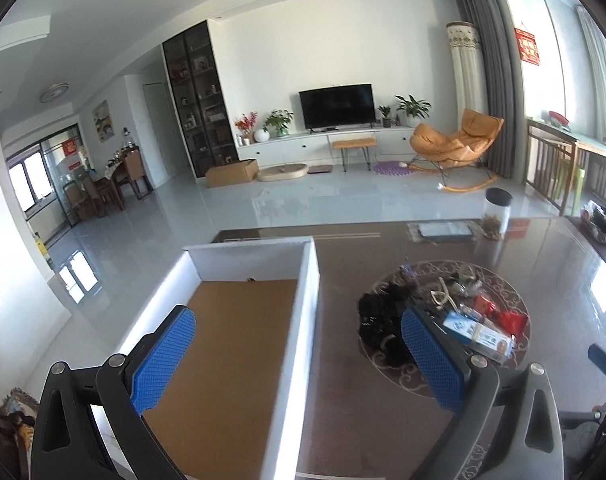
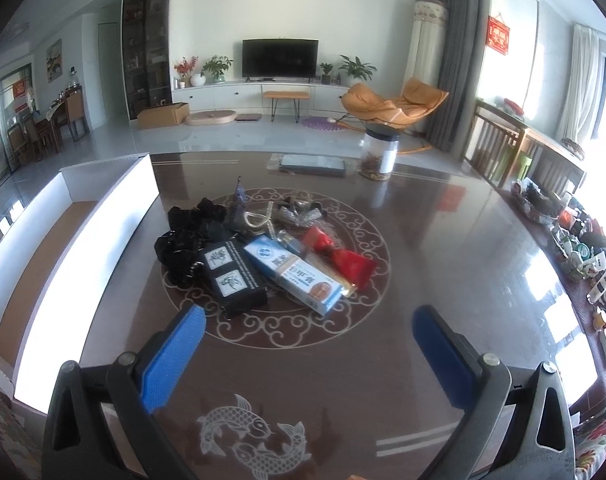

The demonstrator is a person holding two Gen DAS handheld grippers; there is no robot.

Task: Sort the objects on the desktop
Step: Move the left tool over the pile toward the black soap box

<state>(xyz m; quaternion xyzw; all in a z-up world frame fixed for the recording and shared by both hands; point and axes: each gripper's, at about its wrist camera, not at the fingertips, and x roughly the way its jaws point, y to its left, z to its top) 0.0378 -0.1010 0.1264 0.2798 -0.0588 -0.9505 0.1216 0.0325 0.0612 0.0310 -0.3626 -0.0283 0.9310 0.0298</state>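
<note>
A heap of small objects lies on the table's round medallion: a black box [image 2: 233, 280] with two white labels, a long blue-and-white carton [image 2: 293, 276], red wrappers [image 2: 349, 262], black scrunchies [image 2: 187, 236] and a silver hair clip [image 2: 301, 212]. The same heap [image 1: 443, 312] shows in the left wrist view. A white box with a brown floor [image 1: 239, 344] [image 2: 47, 248] stands at the table's left. My left gripper [image 1: 299, 348] hangs open above that box's right wall. My right gripper [image 2: 309, 340] is open, empty, just short of the heap.
A clear jar with a black lid [image 2: 381, 152] and a flat tablet-like item [image 2: 313, 164] sit at the table's far edge. Cluttered small items [image 2: 575, 248] line the right side. The dark glossy table [image 2: 463, 240] has fish decals near me.
</note>
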